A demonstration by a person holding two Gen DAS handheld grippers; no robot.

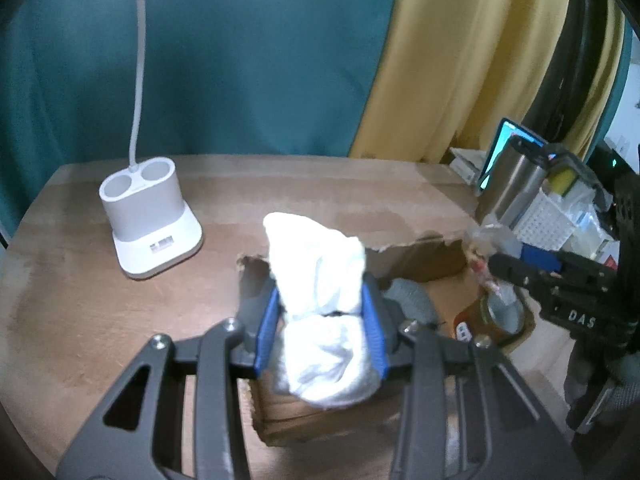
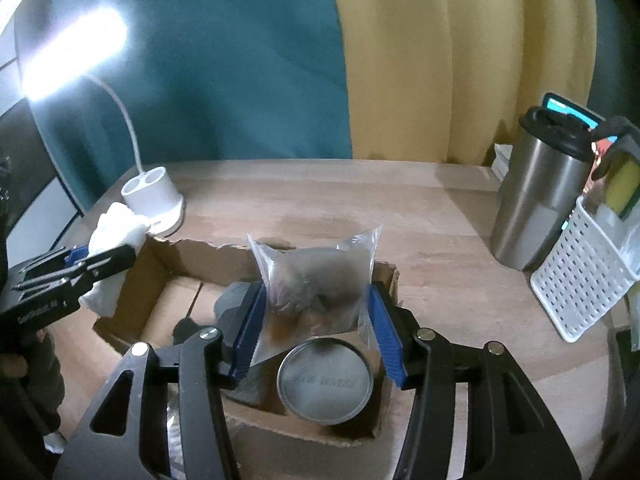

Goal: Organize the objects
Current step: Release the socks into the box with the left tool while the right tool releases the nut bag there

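My left gripper (image 1: 322, 300) is shut on a white rolled cloth (image 1: 320, 280) and holds it above the left end of a torn cardboard box (image 1: 416, 256). In the right wrist view the left gripper (image 2: 100, 256) sits at the box's (image 2: 188, 252) left wall with the cloth (image 2: 116, 224). My right gripper (image 2: 316, 312) is shut on a clear plastic bag (image 2: 316, 276) with brown contents, held over the box's right part. The bag also shows in the left wrist view (image 1: 486, 248). A can with a metal lid (image 2: 325, 380) and a grey object (image 2: 230, 302) lie in the box.
A white lamp base (image 1: 150, 216) with a gooseneck stands on the wooden table (image 1: 80, 300) at the back left. A steel tumbler (image 2: 540, 196) and a white perforated basket (image 2: 580, 276) with a sponge stand at the right. Teal and yellow curtains hang behind.
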